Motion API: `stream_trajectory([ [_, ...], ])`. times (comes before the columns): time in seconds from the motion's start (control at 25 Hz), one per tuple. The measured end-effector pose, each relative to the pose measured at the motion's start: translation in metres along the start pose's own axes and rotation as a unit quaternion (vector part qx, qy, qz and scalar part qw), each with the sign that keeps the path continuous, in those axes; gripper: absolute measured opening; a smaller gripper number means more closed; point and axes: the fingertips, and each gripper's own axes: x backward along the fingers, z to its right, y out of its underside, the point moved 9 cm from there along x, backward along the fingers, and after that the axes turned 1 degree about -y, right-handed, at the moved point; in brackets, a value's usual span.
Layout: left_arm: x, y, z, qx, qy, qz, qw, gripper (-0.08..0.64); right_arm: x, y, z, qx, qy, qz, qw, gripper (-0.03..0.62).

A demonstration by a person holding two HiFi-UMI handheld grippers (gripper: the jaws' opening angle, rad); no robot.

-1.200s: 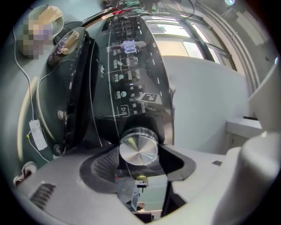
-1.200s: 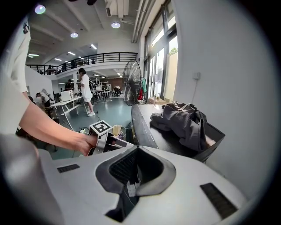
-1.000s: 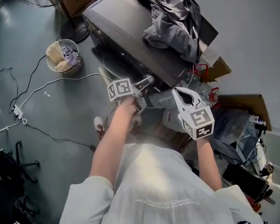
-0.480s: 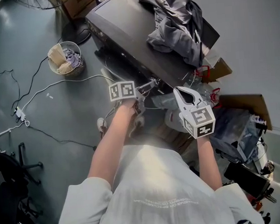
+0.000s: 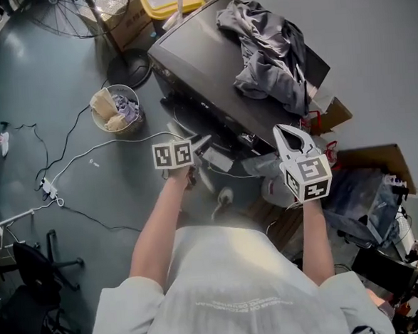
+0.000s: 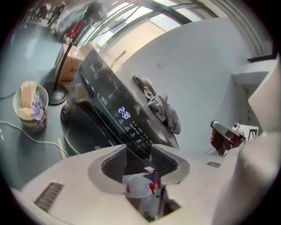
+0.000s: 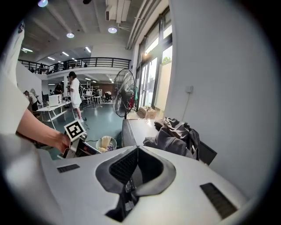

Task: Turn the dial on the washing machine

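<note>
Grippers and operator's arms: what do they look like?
The left gripper and right gripper are white shells with dark grey ribbed pads, each with a cube of black-and-white square markers. No cables visible. White short-sleeved T-shirt. Left jaws are closing; the washer panel shows between them.

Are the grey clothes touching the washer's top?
Touching. In the head view the clothes lie slumped on the washer's top, with no gap beneath; the right gripper view shows the same.

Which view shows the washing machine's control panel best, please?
The left gripper view: it faces the control panel, lit display and buttons visible. The head view looks down, so the panel is a thin, foreshortened strip. The right gripper view shows mainly the machine's top and clothes.
</note>
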Motion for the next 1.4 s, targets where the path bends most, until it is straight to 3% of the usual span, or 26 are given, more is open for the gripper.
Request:
stream_trajectory([
  [0.12, 0.039, -0.040, 0.002, -0.088, -0.054, 0.024, 0.9944, 0.088, 0.003, -0.023, 0.001, 0.000, 0.021, 0.021, 1.000, 0.015],
  [0.2, 0.063, -0.068, 0.009, -0.163, -0.091, 0.040, 0.9815, 0.053, 0.005, -0.040, 0.000, 0.000, 0.031, 0.043, 0.999, 0.015],
  [0.28, 0.087, -0.094, 0.022, -0.242, -0.119, 0.064, 0.9607, 0.040, 0.008, -0.059, -0.003, 0.012, 0.040, 0.064, 0.997, 0.015],
  [0.36, 0.110, -0.118, 0.039, -0.316, -0.138, 0.094, 0.9338, 0.030, 0.011, -0.078, -0.006, 0.028, 0.048, 0.082, 0.995, 0.015],
  [0.48, 0.144, -0.149, 0.066, -0.395, -0.152, 0.144, 0.8944, 0.020, 0.017, -0.104, -0.011, 0.043, 0.058, 0.110, 0.991, 0.015],
  [0.68, 0.191, -0.183, 0.108, -0.453, -0.142, 0.206, 0.8556, 0.017, 0.025, -0.141, -0.017, 0.069, 0.069, 0.143, 0.985, 0.015],
  [0.92, 0.225, -0.201, 0.157, -0.523, -0.135, 0.269, 0.7973, 0.017, 0.044, -0.179, -0.022, 0.098, 0.071, 0.185, 0.975, 0.015],
  [1.08, 0.249, -0.208, 0.180, -0.550, -0.138, 0.294, 0.7699, 0.017, 0.053, -0.200, -0.031, 0.123, 0.070, 0.201, 0.969, 0.015],
  [1.2, 0.265, -0.210, 0.195, -0.563, -0.138, 0.306, 0.7551, 0.017, 0.058, -0.212, -0.038, 0.132, 0.066, 0.210, 0.966, 0.015],
  [1.4, 0.281, -0.211, 0.211, -0.565, -0.131, 0.324, 0.7474, 0.018, 0.063, -0.221, -0.045, 0.141, 0.060, 0.220, 0.963, 0.015],
])
